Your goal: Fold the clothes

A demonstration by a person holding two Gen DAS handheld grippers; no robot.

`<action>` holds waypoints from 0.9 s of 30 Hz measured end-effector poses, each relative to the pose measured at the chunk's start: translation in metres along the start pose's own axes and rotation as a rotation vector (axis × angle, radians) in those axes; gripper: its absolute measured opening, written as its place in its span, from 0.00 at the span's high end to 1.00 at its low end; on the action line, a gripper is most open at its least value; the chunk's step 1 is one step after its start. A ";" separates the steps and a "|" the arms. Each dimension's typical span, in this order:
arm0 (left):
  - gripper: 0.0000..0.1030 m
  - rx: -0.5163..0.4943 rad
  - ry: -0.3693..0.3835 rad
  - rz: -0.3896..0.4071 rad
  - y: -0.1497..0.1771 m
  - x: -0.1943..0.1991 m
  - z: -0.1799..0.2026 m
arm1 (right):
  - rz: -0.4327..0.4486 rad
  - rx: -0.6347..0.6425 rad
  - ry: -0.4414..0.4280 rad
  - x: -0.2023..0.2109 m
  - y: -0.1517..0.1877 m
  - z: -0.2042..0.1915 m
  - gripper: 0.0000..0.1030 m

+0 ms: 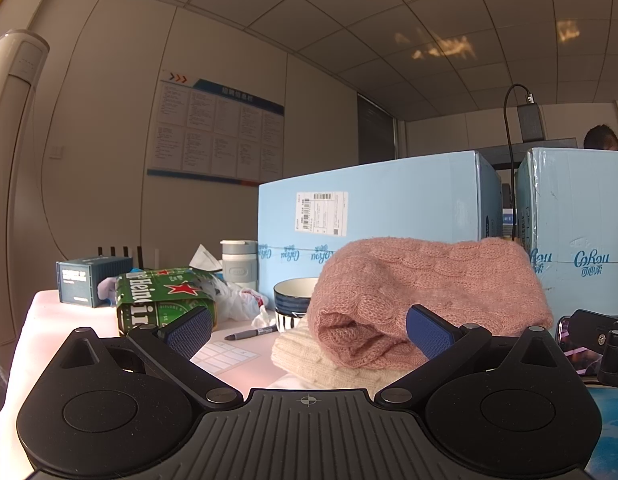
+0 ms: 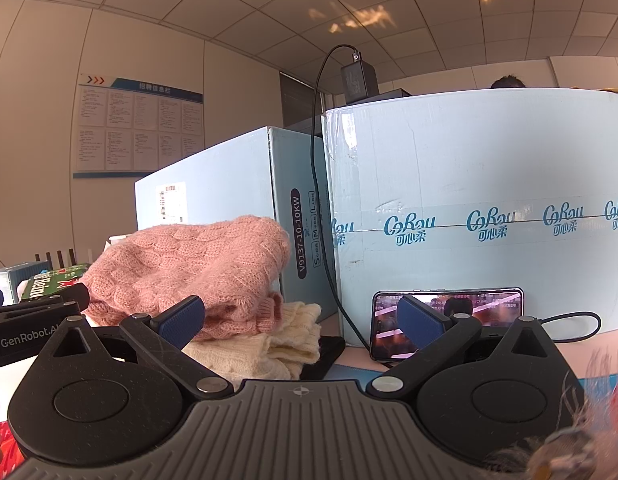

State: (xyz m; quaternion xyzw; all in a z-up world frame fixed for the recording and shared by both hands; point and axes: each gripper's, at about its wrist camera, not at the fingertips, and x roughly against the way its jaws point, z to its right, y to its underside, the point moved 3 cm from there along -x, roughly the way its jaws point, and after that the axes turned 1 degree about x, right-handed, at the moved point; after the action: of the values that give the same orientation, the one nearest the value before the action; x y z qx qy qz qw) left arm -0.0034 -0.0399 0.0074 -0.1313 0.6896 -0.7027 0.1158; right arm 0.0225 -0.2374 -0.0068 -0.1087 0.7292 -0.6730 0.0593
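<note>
— Two knits, stacked: a pink sweater [image 1: 425, 300] lies folded on a cream one [image 1: 329, 364], both on the worktop [image 1: 69, 328]. Where do they sit against the left jaws?

— Straight ahead of the left gripper [image 1: 309, 330] and a little to its right. Its jaws stand wide and hold nothing. The right pad [image 1: 429, 336] shows against the pink knit's near edge; whether it touches, I cannot tell. The left pad [image 1: 189, 330] is clear of the cloth.

— And beyond the left jaw?

— A marker [image 1: 251, 334] lies on the worktop between the jaws, with a striped bowl [image 1: 293, 298] behind it, just beside the pile. Further left stands a green beer carton [image 1: 165, 300], then a small dark box [image 1: 89, 282]. A grey cup [image 1: 239, 260] stands behind the carton.

— What about the right gripper [image 2: 301, 320]?

— Also spread wide, empty. From it the pile lies ahead and to the left: the pink sweater [image 2: 189, 272] above its left pad [image 2: 181, 322], the cream one [image 2: 265, 348] between the jaws. A phone [image 2: 449, 320], screen lit, leans against a blue box [image 2: 489, 160] behind the right pad [image 2: 423, 324], a cable [image 2: 577, 320] plugged into it.

— Anything behind the clothes?

— A second blue box [image 2: 213, 184], just behind the pile. The left gripper's body shows at the far left of the right view.
</note>
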 end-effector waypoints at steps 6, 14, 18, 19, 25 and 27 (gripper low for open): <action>0.00 0.004 0.000 -0.003 0.000 -0.001 -0.001 | -0.001 -0.001 0.000 0.000 0.000 0.000 0.00; 0.00 0.004 0.005 -0.007 0.000 -0.002 -0.001 | -0.002 -0.004 0.000 0.000 0.000 0.000 0.00; 0.00 0.005 0.005 -0.008 0.000 -0.002 -0.001 | -0.008 -0.004 -0.001 -0.001 0.000 0.000 0.00; 0.00 0.005 0.005 -0.008 0.000 -0.002 -0.001 | -0.007 -0.005 -0.001 -0.001 0.000 0.001 0.00; 0.00 0.005 0.006 -0.008 0.000 -0.002 0.000 | -0.006 -0.006 -0.001 -0.002 0.000 0.001 0.00; 0.00 0.005 0.006 -0.008 0.001 -0.002 -0.001 | -0.006 -0.006 -0.001 -0.002 0.000 0.002 0.00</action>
State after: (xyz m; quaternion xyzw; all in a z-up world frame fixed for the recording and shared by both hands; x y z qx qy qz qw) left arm -0.0016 -0.0386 0.0068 -0.1317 0.6877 -0.7052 0.1114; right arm 0.0243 -0.2385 -0.0073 -0.1114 0.7308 -0.6709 0.0576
